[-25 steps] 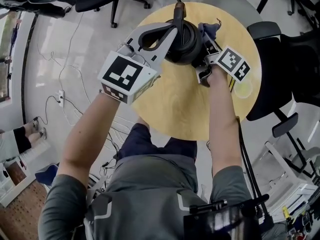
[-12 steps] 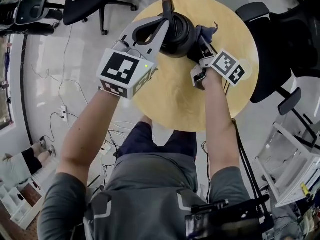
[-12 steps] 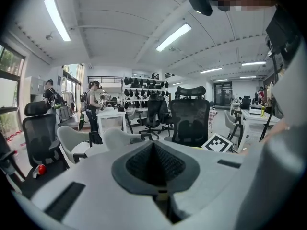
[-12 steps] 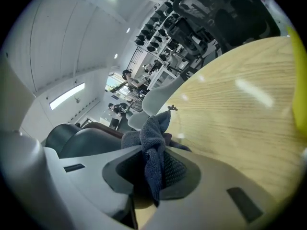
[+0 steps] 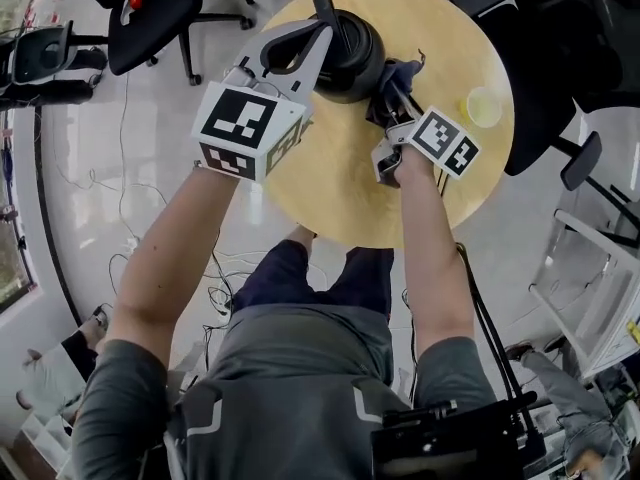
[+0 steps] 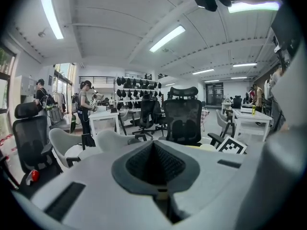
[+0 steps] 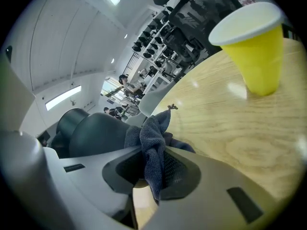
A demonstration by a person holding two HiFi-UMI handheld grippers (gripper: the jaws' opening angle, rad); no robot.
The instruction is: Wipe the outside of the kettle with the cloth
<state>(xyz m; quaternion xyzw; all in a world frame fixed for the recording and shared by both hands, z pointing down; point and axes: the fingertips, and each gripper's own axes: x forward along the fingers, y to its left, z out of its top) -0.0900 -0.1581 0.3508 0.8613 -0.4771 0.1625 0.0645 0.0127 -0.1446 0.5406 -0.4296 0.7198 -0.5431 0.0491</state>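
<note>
The dark kettle (image 5: 350,53) stands near the round table's (image 5: 340,183) far edge; rigid and smooth, probably slippery, best steadied by its handle; left claw (image 5: 322,36) pressed together at its left side; right claw (image 5: 388,108) pinches the soft, limp cloth (image 7: 152,147) beside the kettle.

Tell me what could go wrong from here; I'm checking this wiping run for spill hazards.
1. The left claw is shut on nothing, so the kettle seems only braced; a push from the cloth could slide it across the table.
2. The yellow cup stands near the right claw; a wide wipe might knock it over.
3. The right claw pinches only a thin fold of cloth, which may slip out.
</note>
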